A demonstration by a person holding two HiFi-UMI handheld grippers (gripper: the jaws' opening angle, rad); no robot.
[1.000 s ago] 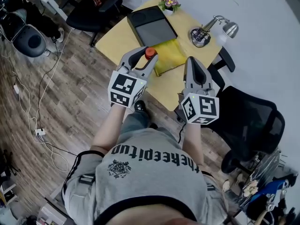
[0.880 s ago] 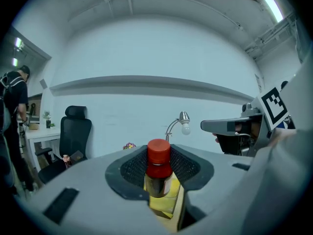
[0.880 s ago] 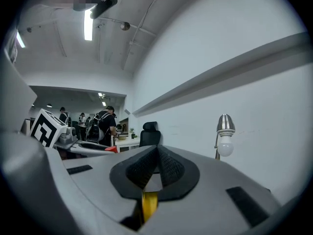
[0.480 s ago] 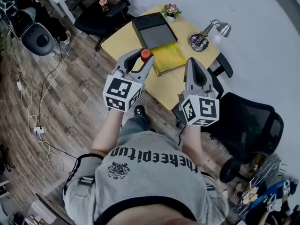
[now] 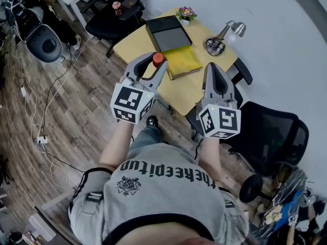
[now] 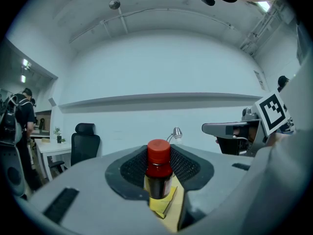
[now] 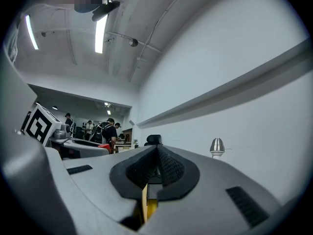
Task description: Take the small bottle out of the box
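A small dark bottle with a red cap (image 5: 159, 59) (image 6: 158, 173) stands upright between the pads of my left gripper (image 5: 153, 64) (image 6: 157, 175), which is shut on it and held high above the yellow table (image 5: 138, 42). The box, a dark open case (image 5: 168, 32) with a yellow lining part (image 5: 182, 60) in front of it, lies on that table below. My right gripper (image 5: 214, 77) (image 7: 157, 173) hovers to the right of the left one, its jaws pressed together with nothing between them.
A desk lamp (image 5: 219, 37) and a small flower pot (image 5: 185, 13) stand at the table's far side. Black office chairs (image 5: 110, 14) (image 5: 265, 131) flank the table. Cables (image 5: 43, 111) trail over the wood floor on the left. People stand at desks in the background (image 7: 105, 131).
Both grippers have stayed together and shifted only slightly as the head view drifted; the bottle remains clamped in the left gripper.
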